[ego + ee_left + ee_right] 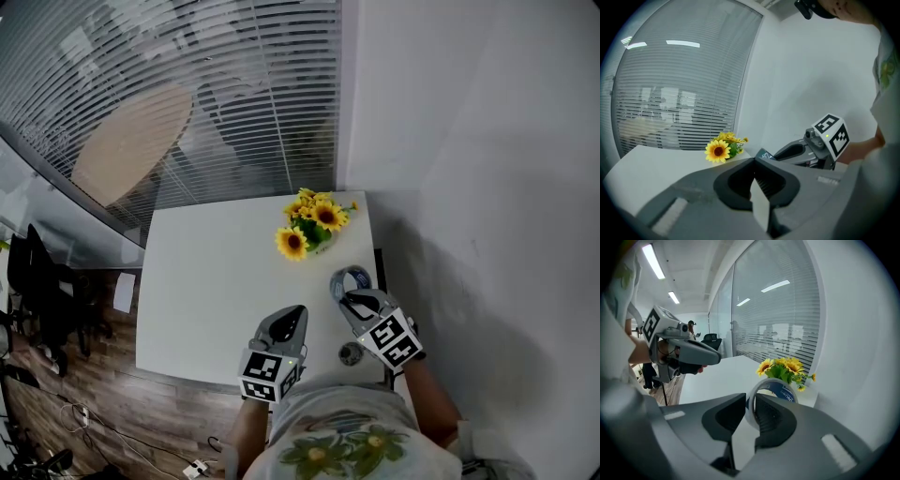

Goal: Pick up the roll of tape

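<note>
Holds the roll of tape in the right hand-held gripper, jaws clamped on the lower part of the ring, with the upper part standing beyond the tips. Cannot tell whether one jaw reaches into the hole. Seems to carry the roll clear of the white surface, out by its right edge in the head view and short of the sunflowers. Cannot confirm a gap underneath from any view. Holds the left hand-held gripper alongside, jaws together on nothing, taking no part in the grasp.

Judged from this alone: past the grasp and into the lift, so close to done with the task.

Next, raise the roll straight up, far enough to show plain space beneath, and hold the squeeze even. Mind the narrow bite on a thin, smooth ring, likely to pivot or slip under a sharp wrist roll or an eased squeeze. Steer clear of the sunflowers ahead. Steer clear too of the small round grey thing near the front right corner of the surface, just below the right hand-held gripper in the head view. Leave the left hand-held gripper parked, ready to steady the roll only in case of a slide
</note>
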